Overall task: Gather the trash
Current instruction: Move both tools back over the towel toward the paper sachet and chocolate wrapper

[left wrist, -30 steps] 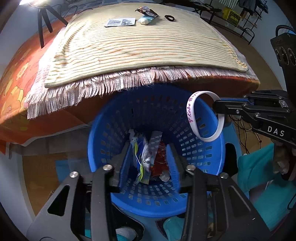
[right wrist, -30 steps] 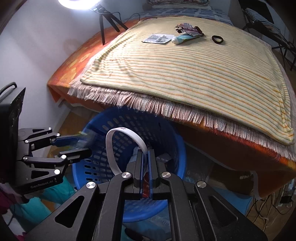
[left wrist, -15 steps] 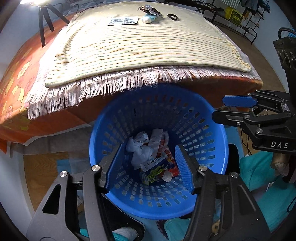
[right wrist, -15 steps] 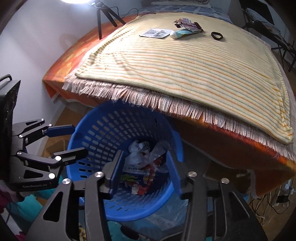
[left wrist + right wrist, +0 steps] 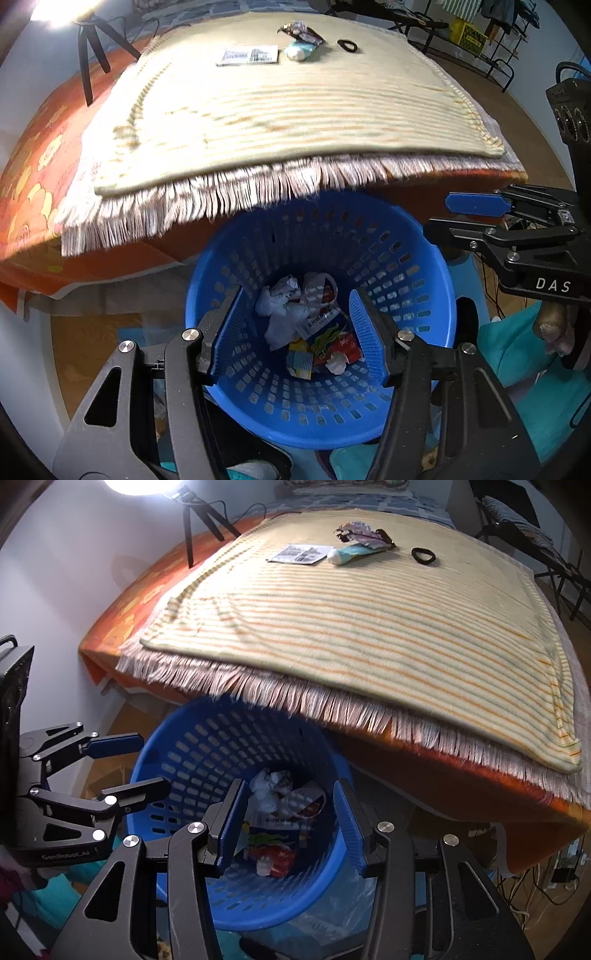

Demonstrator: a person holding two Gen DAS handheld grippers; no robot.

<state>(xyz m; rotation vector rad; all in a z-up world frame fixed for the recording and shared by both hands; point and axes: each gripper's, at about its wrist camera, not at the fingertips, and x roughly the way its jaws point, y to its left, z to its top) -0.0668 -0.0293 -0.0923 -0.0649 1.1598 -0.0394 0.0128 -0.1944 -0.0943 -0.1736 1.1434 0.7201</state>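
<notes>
The bed [image 5: 369,635] is covered by a striped fringed blanket [image 5: 295,122], so the remaining trash lies exposed at its far end: a flat printed packet [image 5: 300,554], a crumpled wrapper [image 5: 360,531], a small tube [image 5: 349,555] and, to the right, a black hair tie [image 5: 423,556]. The blue basket [image 5: 424,258] is set near, below the fringe, presumably for easy dropping; collected wrappers [image 5: 310,325] lie inside. Left tool [image 5: 299,332] and right tool [image 5: 290,823] are held over it, jaws spread, empty. "DAS" and "GenRobot.AI" can be read on the tools.
</notes>
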